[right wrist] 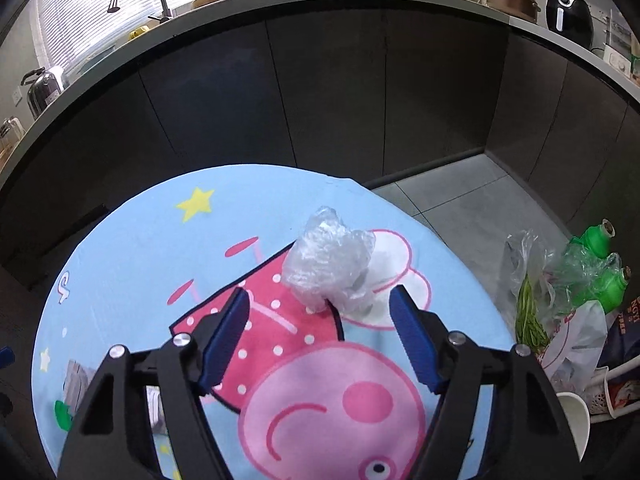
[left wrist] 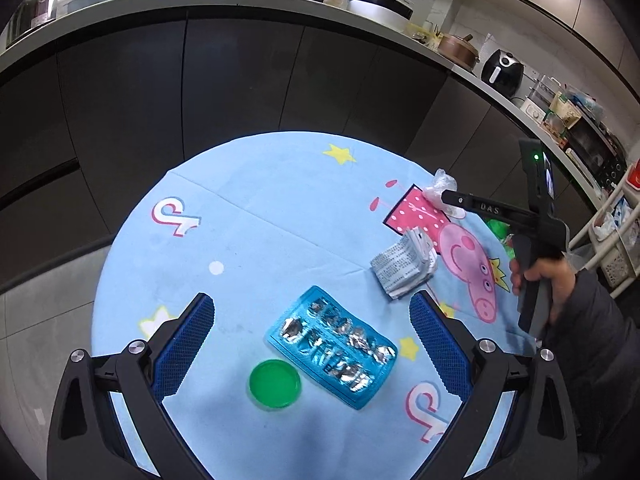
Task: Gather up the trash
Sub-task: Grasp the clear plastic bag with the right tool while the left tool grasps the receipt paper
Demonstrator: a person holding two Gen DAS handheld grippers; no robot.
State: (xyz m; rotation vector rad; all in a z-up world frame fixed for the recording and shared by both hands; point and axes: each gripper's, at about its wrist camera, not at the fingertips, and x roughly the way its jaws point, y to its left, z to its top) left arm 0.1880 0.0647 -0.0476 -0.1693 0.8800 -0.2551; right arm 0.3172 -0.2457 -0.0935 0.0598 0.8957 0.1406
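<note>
On the left, the left gripper (left wrist: 310, 348) hangs spread over the near part of the tabletop (left wrist: 260, 208), with a green lid (left wrist: 274, 385) and a blue blister pack (left wrist: 332, 346) of torn foil pockets lying between its fingers but untouched. Further right lies a folded printed leaflet (left wrist: 402, 266), apart from the pack. Rightmost, the right gripper (right wrist: 320, 332) is spread and empty, aimed at a crumpled clear plastic wrap (right wrist: 330, 266) sitting near the far right edge of the cartoon cloth; the wrap lies just ahead of the fingertips, not yet between them. The step in hand looks like the approach to pick up that wrap. The next move calls for pushing forward and down until the wad sits between the pads, then closing gently, since it looks light, springy and likely to slip.
</note>
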